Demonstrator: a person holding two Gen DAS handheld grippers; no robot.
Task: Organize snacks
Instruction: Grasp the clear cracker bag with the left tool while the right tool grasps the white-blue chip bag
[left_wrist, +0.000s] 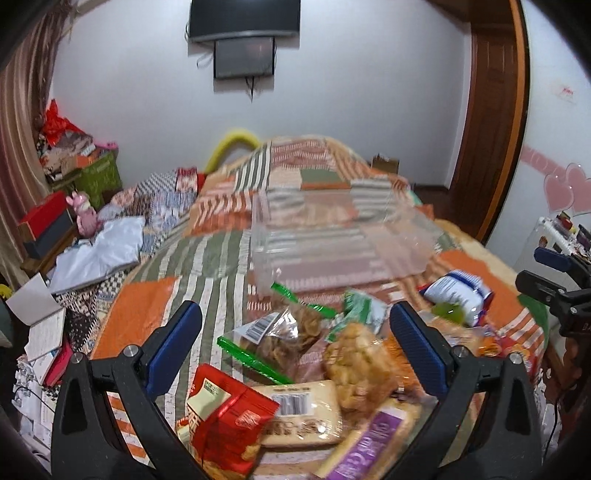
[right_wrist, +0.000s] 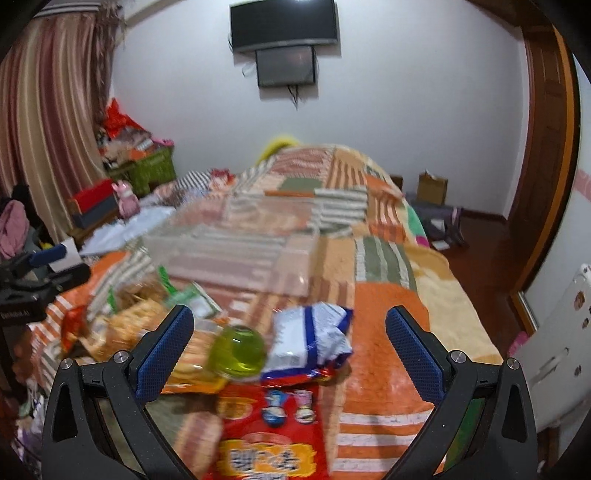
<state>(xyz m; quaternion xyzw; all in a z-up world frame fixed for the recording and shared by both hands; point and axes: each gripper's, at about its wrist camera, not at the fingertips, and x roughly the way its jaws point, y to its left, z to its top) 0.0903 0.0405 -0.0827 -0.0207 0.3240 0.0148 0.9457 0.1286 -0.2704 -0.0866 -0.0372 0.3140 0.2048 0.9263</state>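
Observation:
A pile of snack packs lies on the patchwork bedspread. In the left wrist view my left gripper is open and empty above a clear bag of brown crisps, a puffed-snack bag, a red pack and a purple pack. In the right wrist view my right gripper is open and empty above a green jelly cup, a blue-white bag and a red pack. A clear plastic bin stands beyond the pile; it also shows in the right wrist view.
Clutter, boxes and a green basket stand left of the bed. A white cabinet is at the right. A TV hangs on the far wall. The right gripper shows at the left view's right edge.

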